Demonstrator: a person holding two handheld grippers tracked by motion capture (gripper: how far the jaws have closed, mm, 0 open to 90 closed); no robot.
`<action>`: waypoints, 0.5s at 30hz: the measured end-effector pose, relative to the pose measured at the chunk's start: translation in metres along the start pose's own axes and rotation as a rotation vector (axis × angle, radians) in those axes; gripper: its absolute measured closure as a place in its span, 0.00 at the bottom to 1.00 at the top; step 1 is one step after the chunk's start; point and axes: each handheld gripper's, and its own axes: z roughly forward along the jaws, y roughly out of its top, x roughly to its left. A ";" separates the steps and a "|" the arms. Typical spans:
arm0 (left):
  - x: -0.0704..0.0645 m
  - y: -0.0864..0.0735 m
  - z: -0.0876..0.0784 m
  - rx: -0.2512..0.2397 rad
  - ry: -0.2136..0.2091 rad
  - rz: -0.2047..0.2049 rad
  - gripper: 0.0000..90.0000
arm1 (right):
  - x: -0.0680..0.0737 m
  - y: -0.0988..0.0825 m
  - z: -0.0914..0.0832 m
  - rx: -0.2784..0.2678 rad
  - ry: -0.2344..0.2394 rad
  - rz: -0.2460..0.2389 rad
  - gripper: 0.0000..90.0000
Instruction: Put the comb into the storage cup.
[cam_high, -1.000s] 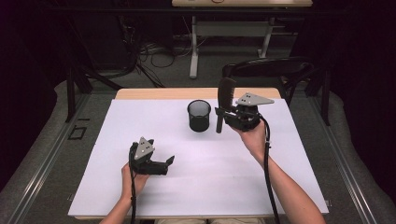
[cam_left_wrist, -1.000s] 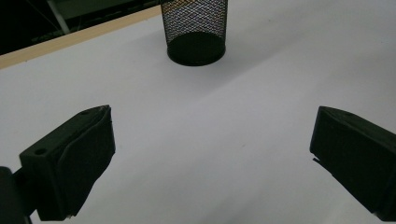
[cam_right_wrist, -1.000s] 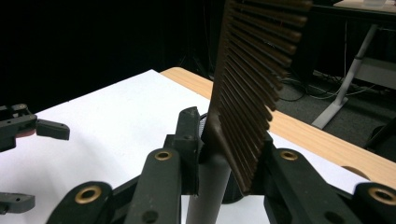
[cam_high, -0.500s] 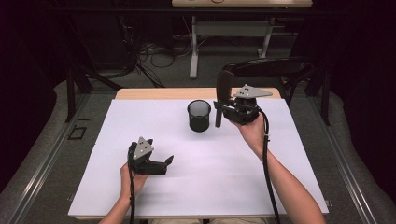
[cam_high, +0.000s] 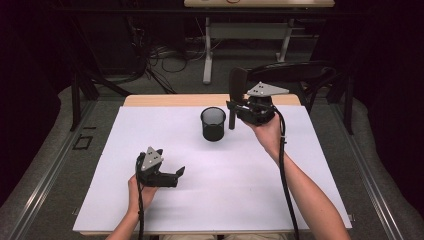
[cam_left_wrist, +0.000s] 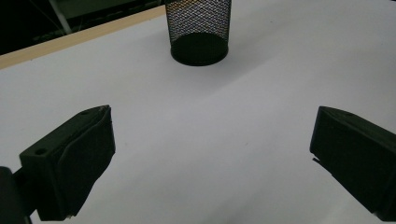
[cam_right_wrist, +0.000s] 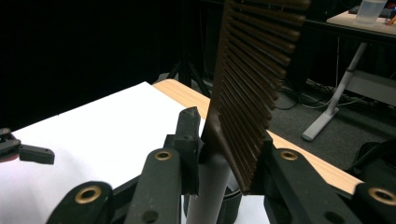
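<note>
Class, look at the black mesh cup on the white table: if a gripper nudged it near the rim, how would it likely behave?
The mesh cup is see-through wire, so probably light and easy to slide on the smooth white table. Taller than wide and seemingly empty, it may tip if pushed high.

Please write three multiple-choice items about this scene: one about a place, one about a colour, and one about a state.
1. Where does the mesh cup stand?
A. on the white sheet, far half
B. on the floor
C. on the person's lap

2. What colour is the mesh cup?
A. red
B. black
C. yellow

3. How are the left tongs?
A. shut on the cup
B. shut on a comb
C. open, holding nothing

Answers:
1 A: the high view shows it upright on the sheet, beyond the left tongs.
2 B: its mesh and base are black in the left gripper view.
3 C: the jaws stand wide apart over bare sheet, while the right tongs are shut on the comb-like tool.
</note>
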 end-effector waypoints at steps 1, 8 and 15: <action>0.000 0.000 0.000 -0.004 0.001 0.001 0.00 | 0.000 0.001 0.001 0.001 -0.001 -0.001 0.81; 0.000 0.001 0.000 -0.002 -0.006 0.005 0.00 | -0.003 0.004 0.006 -0.007 -0.007 0.001 0.81; 0.001 0.001 0.000 -0.002 -0.007 0.003 0.00 | -0.005 0.008 0.011 -0.015 -0.020 -0.005 0.81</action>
